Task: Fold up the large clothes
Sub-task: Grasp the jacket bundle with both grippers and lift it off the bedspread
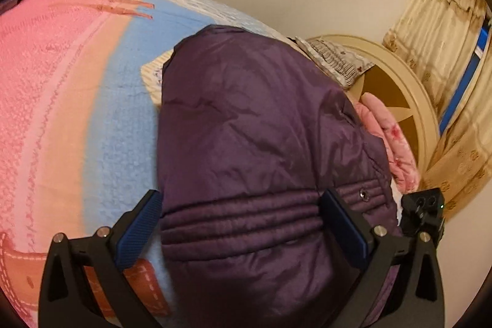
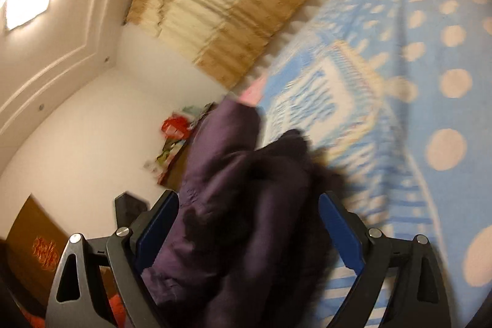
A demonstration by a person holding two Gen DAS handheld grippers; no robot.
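Blue-padded left gripper (image 1: 241, 223) fingers stand spread over the purple jacket (image 1: 255, 143), which runs lengthwise away across the striped blanket (image 1: 92, 100). Right gripper (image 2: 249, 229) fingers also spread, jacket between. No legible writing.

**Materials and finishes on view**

Purple jacket (image 1: 255, 128): smooth quilted cloth, slight sheen being shown. Blanket (image 1: 77, 100): nubbly matt fleece being displayed. Left gripper (image 1: 241, 220): ribbed blue pads, matt black plastic, bright metal bolts being noted.

Purple quilted jacket (image 1: 246, 128) heaped on bed, apparently folded, back up.
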